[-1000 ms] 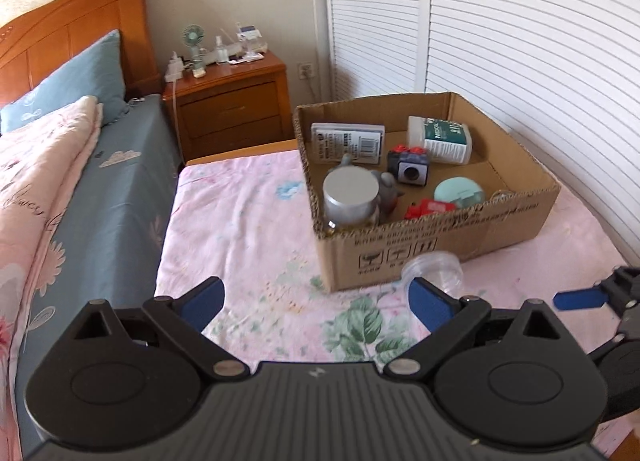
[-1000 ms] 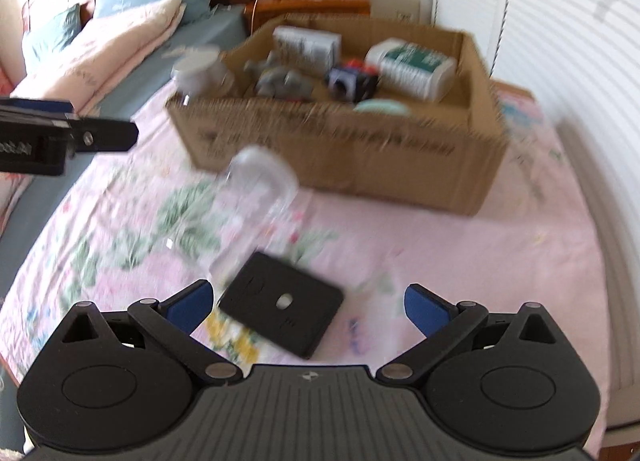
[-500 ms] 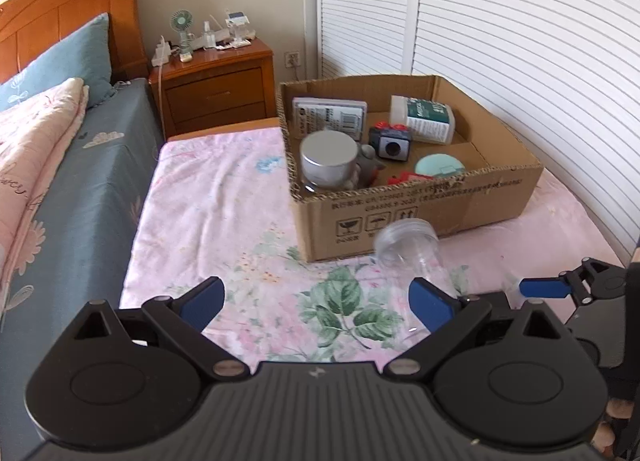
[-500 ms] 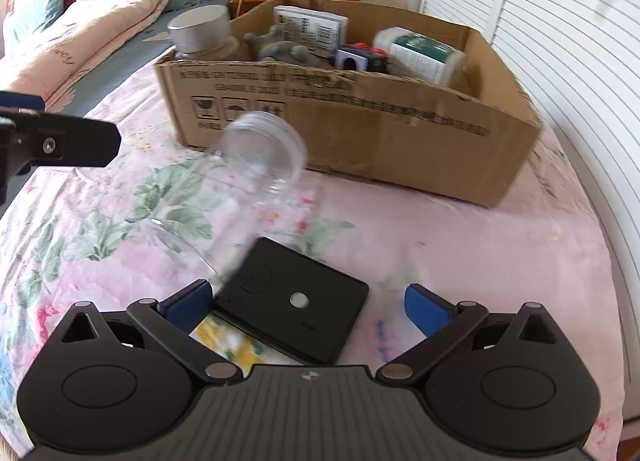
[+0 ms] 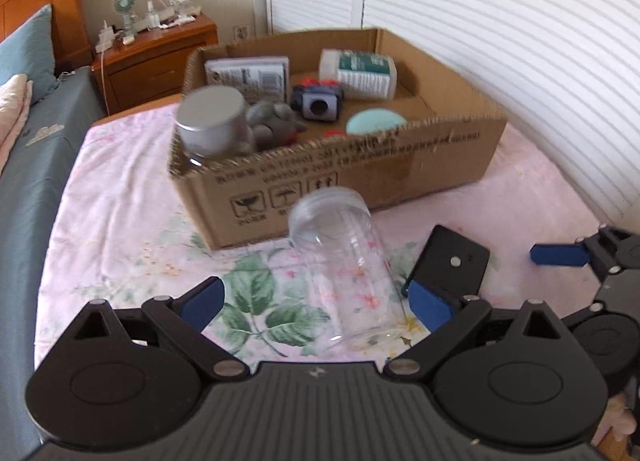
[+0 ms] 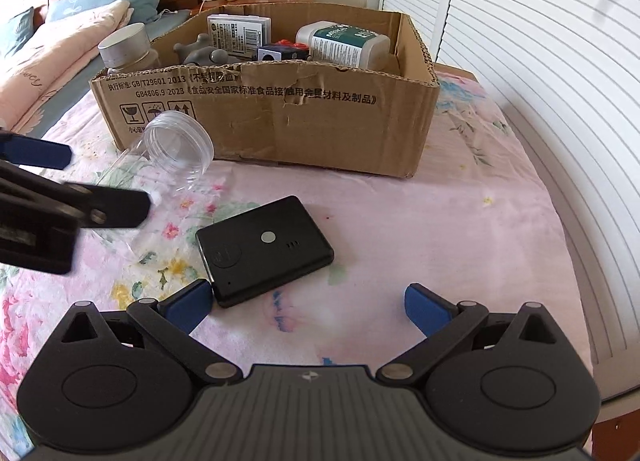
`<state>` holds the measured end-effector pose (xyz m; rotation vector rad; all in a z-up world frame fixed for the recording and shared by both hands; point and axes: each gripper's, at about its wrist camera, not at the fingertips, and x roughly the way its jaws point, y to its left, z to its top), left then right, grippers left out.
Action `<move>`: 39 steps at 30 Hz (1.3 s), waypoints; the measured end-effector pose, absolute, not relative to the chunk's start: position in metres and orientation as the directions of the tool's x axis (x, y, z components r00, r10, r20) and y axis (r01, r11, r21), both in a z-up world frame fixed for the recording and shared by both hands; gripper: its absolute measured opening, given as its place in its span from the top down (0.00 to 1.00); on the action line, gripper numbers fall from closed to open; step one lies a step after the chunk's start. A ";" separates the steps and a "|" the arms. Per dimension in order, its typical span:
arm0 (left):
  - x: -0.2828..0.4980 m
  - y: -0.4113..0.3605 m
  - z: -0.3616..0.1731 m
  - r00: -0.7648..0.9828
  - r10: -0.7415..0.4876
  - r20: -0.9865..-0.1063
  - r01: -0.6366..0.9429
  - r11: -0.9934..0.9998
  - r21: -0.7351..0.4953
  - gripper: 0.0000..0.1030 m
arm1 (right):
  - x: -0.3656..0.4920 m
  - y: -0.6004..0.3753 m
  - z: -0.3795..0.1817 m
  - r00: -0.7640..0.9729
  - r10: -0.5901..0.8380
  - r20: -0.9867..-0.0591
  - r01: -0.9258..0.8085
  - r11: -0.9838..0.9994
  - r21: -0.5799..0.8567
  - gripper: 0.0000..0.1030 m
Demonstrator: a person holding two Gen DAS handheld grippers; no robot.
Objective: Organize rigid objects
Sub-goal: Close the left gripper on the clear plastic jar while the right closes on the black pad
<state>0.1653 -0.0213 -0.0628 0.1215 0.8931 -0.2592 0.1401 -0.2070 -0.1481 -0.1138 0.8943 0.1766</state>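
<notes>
Clear glossy plastic jar (image 5: 344,261), matt black plastic device (image 6: 264,249), rough corrugated cardboard box (image 6: 280,121), floral cloth bedsheet (image 6: 460,229), varnished wood nightstand (image 5: 160,57)

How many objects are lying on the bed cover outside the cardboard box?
2. A clear plastic jar lies on its side just before the cardboard box. A flat black device lies nearer the cameras, to its right. Others may lie out of view.

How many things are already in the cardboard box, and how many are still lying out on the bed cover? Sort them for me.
In the cardboard box: 7
Silver-lidded jar, grey toy, labelled packet, dark cube, white bottle, teal disc, a red item, partly hidden.
On the bed cover: 2
Clear jar, black device.
Total: 9
</notes>
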 end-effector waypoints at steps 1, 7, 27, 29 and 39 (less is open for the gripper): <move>0.166 -0.022 -0.066 0.593 -0.163 -0.789 0.272 0.962 0.006 0.05 | 0.140 -0.207 -0.148 0.614 0.106 -0.782 -0.201 0.979 -0.025 0.00; 0.164 -0.007 -0.076 0.567 -0.128 -0.813 0.251 0.968 0.022 0.04 | 0.138 -0.208 -0.148 0.616 0.112 -0.779 -0.208 0.978 -0.024 0.00; 0.170 0.047 -0.071 0.595 -0.048 -0.802 0.093 0.996 0.010 0.05 | 0.138 -0.207 -0.149 0.620 0.112 -0.777 -0.207 0.978 -0.024 0.00; 0.165 0.038 -0.071 0.578 -0.111 -0.809 0.158 0.987 -0.022 0.05 | 0.138 -0.207 -0.149 0.620 0.112 -0.776 -0.207 0.978 -0.024 0.00; 0.173 -0.002 -0.078 0.606 -0.166 -0.778 0.195 0.979 -0.056 0.05 | 0.136 -0.209 -0.149 0.629 0.125 -0.767 -0.223 0.975 -0.024 0.00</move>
